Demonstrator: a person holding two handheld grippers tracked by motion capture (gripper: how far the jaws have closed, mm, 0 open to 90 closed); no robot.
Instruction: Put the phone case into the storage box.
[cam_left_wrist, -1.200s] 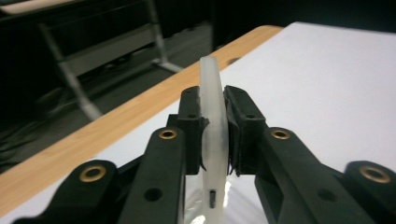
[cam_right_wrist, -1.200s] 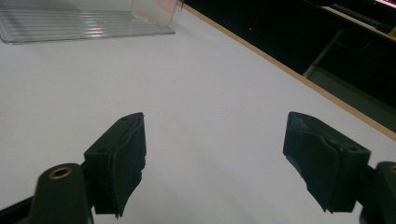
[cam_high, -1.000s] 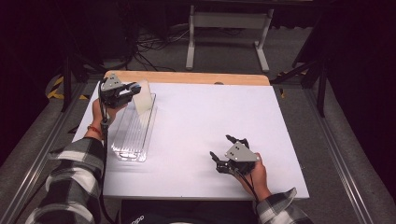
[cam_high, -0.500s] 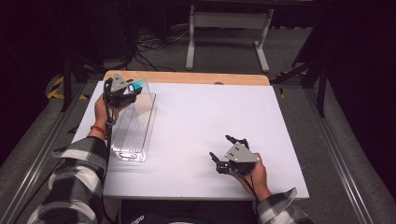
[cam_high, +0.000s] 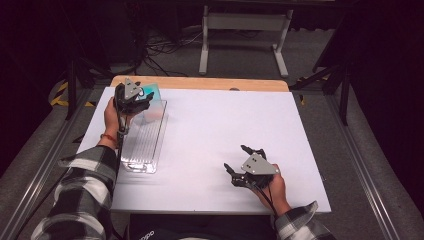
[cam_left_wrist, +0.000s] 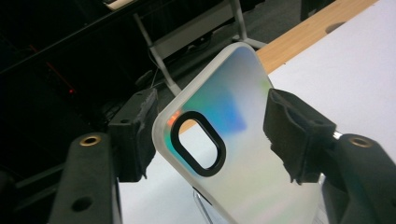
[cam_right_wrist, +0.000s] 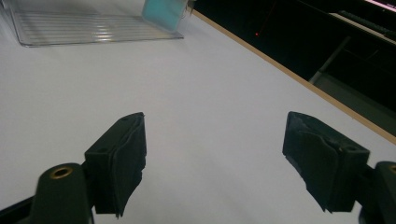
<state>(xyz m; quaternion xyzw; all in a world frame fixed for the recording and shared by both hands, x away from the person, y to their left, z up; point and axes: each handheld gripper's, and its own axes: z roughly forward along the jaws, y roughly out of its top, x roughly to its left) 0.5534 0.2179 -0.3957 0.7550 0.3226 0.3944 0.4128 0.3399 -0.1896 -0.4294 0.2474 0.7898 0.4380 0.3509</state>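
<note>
Left gripper (cam_high: 135, 97) has lifted the iridescent phone case (cam_left_wrist: 233, 140) higher over the far end of the clear tray (cam_high: 142, 145) than a second ago, jaws clamped on its edges; probably taking it out. Right gripper (cam_high: 245, 167) rests on the table (cam_high: 225, 120), jaws apart, empty; tray looks otherwise empty.

No readable text, label, brand, number or sign can be made out anywhere.

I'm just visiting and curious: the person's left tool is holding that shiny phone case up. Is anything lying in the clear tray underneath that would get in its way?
Nothing visible does. The phone case sits clamped in the left gripper over the far end of the clear tray, whose ribbed floor looks bare.
</note>
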